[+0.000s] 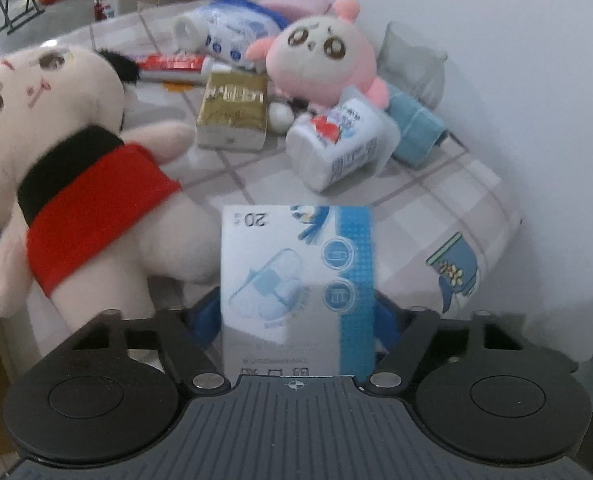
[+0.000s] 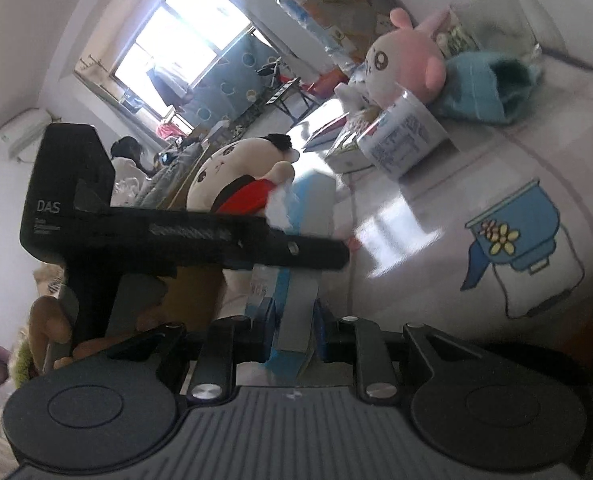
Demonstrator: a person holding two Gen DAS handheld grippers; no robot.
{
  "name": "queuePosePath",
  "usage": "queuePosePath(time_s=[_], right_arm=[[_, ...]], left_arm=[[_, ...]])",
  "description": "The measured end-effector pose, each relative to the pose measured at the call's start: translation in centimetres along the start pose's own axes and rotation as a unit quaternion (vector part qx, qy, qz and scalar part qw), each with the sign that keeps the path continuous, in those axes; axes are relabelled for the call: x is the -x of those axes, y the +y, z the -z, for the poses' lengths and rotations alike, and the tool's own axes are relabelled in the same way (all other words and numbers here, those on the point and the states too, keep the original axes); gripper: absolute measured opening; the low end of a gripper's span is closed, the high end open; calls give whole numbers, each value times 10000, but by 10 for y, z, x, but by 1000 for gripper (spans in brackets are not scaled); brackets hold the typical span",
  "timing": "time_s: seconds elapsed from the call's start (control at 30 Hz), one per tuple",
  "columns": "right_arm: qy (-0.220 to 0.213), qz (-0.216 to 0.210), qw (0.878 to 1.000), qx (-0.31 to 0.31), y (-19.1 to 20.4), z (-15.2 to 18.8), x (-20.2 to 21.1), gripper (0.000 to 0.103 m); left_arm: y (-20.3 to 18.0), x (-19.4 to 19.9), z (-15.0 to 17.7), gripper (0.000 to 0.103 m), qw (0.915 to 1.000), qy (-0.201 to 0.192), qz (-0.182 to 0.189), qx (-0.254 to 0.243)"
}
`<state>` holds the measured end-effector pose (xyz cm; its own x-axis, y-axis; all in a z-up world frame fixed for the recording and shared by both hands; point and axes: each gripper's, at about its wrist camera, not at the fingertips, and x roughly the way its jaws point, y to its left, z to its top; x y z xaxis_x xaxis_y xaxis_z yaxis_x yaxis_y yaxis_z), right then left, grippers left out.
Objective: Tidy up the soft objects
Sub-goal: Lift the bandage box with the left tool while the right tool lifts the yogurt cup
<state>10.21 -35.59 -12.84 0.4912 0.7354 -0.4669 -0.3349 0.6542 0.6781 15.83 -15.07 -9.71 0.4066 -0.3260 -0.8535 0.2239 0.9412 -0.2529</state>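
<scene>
Pinching a blue-and-white packet (image 2: 296, 316), the right hand-held gripper (image 2: 294, 332) stands nearly closed.

**Soft things on your checked cloth**

You see a white and blue pack (image 1: 296, 288) standing up at the front. A big cream doll (image 1: 56, 168) in a red and black top lies to its left. Farther back, a pink and white bunny (image 1: 320, 64) sits up. Beside the bunny lie a gold tissue pack (image 1: 232, 110), a white wrapped roll (image 1: 336, 140) and a folded blue cloth (image 1: 414, 128).
</scene>
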Motion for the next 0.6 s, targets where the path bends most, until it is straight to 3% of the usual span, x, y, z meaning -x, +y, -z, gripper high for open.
queuePosePath(time_s=[0.13, 0.2, 0.27, 0.37, 0.47, 0.6], right_arm=[[-77, 292, 9994, 178, 3, -9, 5, 25], [-271, 406, 9987, 142, -3, -17, 19, 44], [-603, 556, 9966, 102, -8, -25, 33, 54], [-993, 795, 9918, 125, -10, -42, 43, 61], [-1315, 1002, 9853, 422, -3, -61, 32, 82], [-1300, 1043, 9827, 810, -2, -84, -3, 83]], left_arm=[[2, -7, 5, 73, 9999, 28, -161, 3], [4, -5, 5, 72, 9999, -25, -117, 31], [4, 0, 5, 72, 9998, -135, -126, -16], [2, 8, 6, 72, 9994, -263, -170, -125], [4, 16, 8, 72, 9993, -340, -132, -122], [8, 29, 14, 72, 9988, -480, -81, -76]])
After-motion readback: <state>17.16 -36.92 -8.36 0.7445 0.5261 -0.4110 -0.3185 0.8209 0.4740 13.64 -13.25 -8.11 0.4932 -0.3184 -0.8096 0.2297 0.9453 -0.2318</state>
